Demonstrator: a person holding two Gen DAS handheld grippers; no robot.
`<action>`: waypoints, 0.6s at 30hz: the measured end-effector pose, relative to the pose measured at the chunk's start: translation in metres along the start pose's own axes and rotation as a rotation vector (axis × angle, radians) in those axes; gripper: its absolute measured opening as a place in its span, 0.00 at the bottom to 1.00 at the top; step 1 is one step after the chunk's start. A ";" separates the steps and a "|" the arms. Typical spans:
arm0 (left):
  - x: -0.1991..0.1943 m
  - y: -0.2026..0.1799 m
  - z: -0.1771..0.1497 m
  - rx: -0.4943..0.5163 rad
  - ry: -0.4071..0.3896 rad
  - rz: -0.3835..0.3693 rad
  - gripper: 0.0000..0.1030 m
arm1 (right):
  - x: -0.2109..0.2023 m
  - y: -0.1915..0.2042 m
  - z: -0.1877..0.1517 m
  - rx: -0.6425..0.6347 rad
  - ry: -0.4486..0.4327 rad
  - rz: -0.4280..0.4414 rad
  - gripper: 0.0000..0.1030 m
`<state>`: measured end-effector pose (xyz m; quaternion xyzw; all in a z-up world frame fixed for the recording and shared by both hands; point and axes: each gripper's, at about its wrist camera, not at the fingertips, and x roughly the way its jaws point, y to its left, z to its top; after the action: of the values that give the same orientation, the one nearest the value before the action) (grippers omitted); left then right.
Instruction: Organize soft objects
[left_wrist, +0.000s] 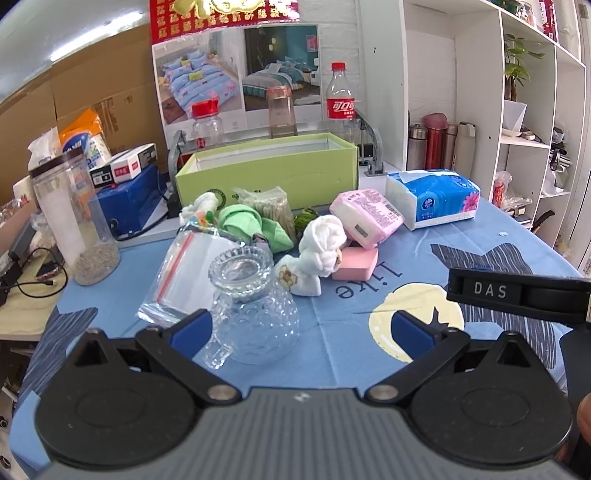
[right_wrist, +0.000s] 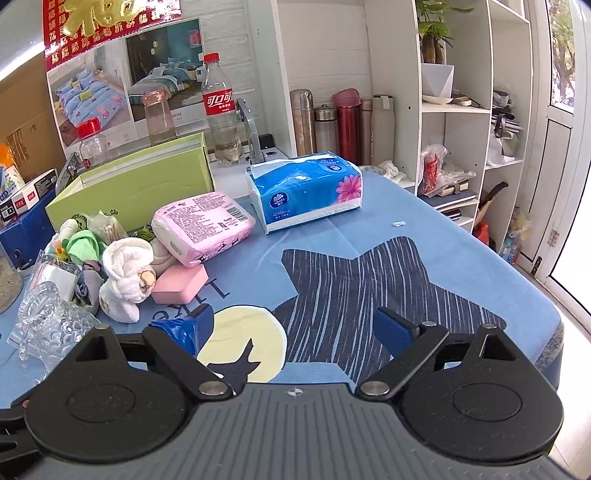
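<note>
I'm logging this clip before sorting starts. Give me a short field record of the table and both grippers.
surface: blue tablecloth
container: green box, open, at the back
soft items: white towel roll, pink sponge, pink tissue pack, blue tissue pack, green cloth
hard item: glass mug, upside down
left gripper: open, empty
right gripper: open, empty

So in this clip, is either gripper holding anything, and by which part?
Nothing is held. The left gripper and right gripper are both open over the tablecloth, with only air between their fingers.
</note>
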<state>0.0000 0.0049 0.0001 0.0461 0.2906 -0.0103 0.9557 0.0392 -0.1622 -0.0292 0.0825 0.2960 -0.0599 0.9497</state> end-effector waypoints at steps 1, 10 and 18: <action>0.000 0.000 0.000 0.000 0.000 0.001 1.00 | 0.000 0.000 0.000 -0.001 0.000 -0.001 0.78; 0.000 0.000 -0.001 0.002 -0.002 0.002 1.00 | 0.001 0.001 0.000 -0.002 0.000 0.003 0.78; -0.001 -0.001 0.000 0.004 -0.004 -0.002 1.00 | 0.003 0.002 -0.001 -0.003 0.004 0.002 0.78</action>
<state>-0.0004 0.0040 0.0006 0.0476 0.2888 -0.0121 0.9561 0.0408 -0.1603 -0.0315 0.0814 0.2977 -0.0581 0.9494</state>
